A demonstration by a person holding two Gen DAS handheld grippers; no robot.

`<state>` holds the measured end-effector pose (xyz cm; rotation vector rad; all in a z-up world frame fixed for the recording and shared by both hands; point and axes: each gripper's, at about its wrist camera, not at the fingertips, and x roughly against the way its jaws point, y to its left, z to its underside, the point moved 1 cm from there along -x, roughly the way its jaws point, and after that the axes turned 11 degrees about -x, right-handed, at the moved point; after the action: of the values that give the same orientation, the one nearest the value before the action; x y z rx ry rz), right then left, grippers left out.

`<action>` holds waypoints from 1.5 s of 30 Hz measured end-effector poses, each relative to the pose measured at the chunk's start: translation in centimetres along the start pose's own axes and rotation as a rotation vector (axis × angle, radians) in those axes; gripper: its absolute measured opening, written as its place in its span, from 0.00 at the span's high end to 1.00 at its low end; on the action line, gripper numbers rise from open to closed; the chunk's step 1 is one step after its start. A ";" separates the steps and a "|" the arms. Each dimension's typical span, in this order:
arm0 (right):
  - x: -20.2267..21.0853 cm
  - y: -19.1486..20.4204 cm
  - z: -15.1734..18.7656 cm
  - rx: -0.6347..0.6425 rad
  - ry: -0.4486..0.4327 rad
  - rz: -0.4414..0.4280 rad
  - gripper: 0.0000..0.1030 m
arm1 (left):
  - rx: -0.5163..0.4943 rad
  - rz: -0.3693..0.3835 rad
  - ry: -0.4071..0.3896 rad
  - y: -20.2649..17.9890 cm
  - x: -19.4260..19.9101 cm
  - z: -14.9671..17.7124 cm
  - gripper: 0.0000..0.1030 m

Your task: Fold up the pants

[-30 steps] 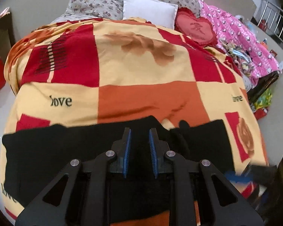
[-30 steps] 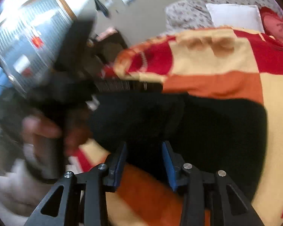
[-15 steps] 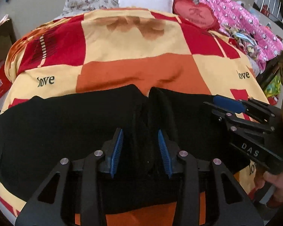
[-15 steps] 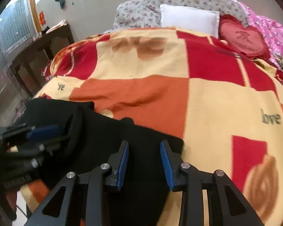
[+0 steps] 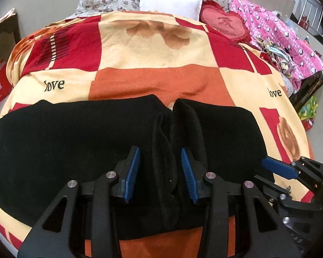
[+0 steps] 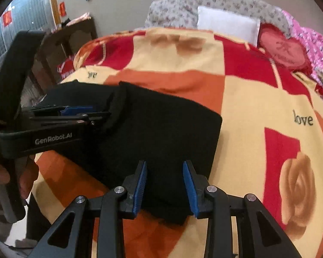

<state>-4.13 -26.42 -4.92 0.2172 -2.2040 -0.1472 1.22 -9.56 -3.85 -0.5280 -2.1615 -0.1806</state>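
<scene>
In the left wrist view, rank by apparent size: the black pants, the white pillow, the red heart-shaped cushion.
1. Black pants, largest by far, though nearest the camera.
2. White pillow and red heart-shaped cushion: too alike to rank; both lie far back.

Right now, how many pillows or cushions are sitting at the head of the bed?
2. A white pillow leans against the floral bedding at the middle of the head end. A red heart-shaped cushion lies just to its right. More may be hidden under the bedding.
</scene>
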 end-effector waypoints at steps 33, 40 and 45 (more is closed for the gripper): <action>-3.9 6.8 -5.8 0.077 0.057 -0.044 0.67 | 0.239 -0.086 -0.050 8.7 7.0 3.9 0.38; -4.9 12.2 -8.3 0.099 0.060 -0.259 0.58 | 0.376 -0.115 -0.077 12.3 9.4 6.8 0.36; -8.4 17.5 -9.6 0.198 0.093 -0.300 0.57 | 0.525 -0.140 -0.099 15.9 10.8 9.5 0.30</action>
<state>6.73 -7.79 -2.52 0.6526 -2.0826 -0.0821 -4.56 11.01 -1.99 -0.0854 -2.2251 0.3379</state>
